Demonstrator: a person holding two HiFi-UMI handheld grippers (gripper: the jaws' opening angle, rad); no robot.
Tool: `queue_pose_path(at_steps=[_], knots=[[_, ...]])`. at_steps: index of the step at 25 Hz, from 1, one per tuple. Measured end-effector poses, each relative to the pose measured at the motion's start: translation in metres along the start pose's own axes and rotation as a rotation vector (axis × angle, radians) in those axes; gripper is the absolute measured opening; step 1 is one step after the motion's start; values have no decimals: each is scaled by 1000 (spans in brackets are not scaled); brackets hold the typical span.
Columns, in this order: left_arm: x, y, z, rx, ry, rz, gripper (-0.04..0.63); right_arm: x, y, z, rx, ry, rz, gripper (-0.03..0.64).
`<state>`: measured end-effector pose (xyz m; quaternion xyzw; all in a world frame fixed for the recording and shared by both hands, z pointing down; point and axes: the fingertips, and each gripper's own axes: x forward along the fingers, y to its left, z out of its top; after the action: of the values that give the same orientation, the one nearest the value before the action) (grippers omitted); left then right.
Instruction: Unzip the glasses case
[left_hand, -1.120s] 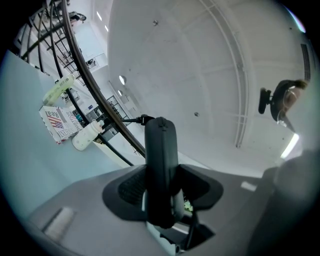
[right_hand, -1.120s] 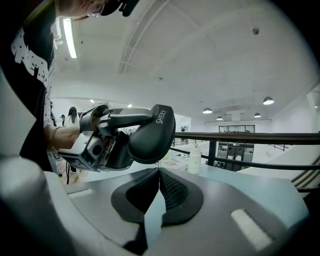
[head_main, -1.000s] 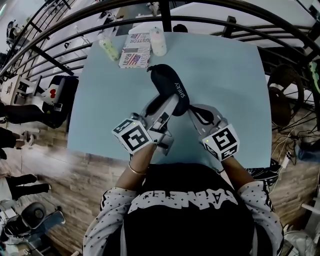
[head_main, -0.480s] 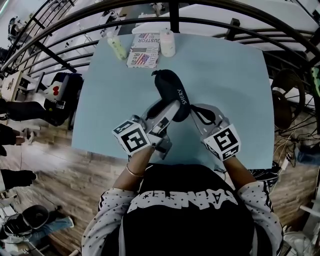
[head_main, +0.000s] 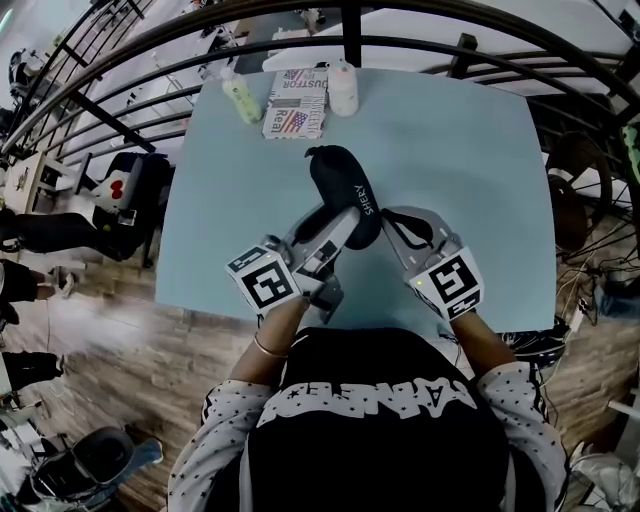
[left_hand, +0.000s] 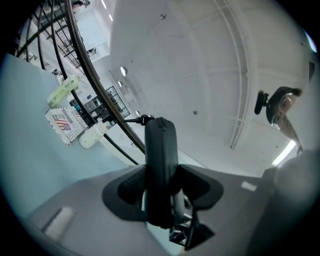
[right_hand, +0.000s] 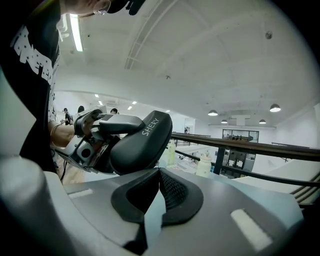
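Looking down, head view: the black oval zip-up glasses case with white SHERY lettering (head_main: 342, 190) is sitting around the middle of the pale blue table (head_main: 460, 140), with its long axis pointing away from the person.
Left gripper, head view: the left gripper (head_main: 335, 222) is clamping the near end of the case.
Right gripper, head view: the right gripper (head_main: 392, 222) is hanging just beside the case's near right side. Honestly can't tell from up here if it's touching.
Far edge, head view: a pale green squeeze bottle (head_main: 240, 100), a printed booklet with a flag on it (head_main: 297, 105) and a white bottle (head_main: 343, 90) are lining up by the black metal railing (head_main: 350, 40), well apart from the case.
Left gripper view: the jaws are squeezing the case edge-on, one dark pad on each flat side, and the case is sticking out well past them.
Right gripper view: the jaws are resting together at the tips with nothing showing between them. The case is hanging just ahead and to the left in the left gripper's grip, and it's looking raised off the table.
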<state>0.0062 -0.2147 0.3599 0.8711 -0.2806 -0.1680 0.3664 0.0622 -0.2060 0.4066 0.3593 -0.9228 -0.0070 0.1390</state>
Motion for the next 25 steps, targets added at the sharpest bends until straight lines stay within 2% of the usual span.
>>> queue_pose_path(at_steps=[15,25], knots=[[0,0,2,17,65,-61,0,7,-7,14,-46,-4,-54,8],[-6,4,-2,32,110,-70,0,17,-9,20,-77,2,-51,8]])
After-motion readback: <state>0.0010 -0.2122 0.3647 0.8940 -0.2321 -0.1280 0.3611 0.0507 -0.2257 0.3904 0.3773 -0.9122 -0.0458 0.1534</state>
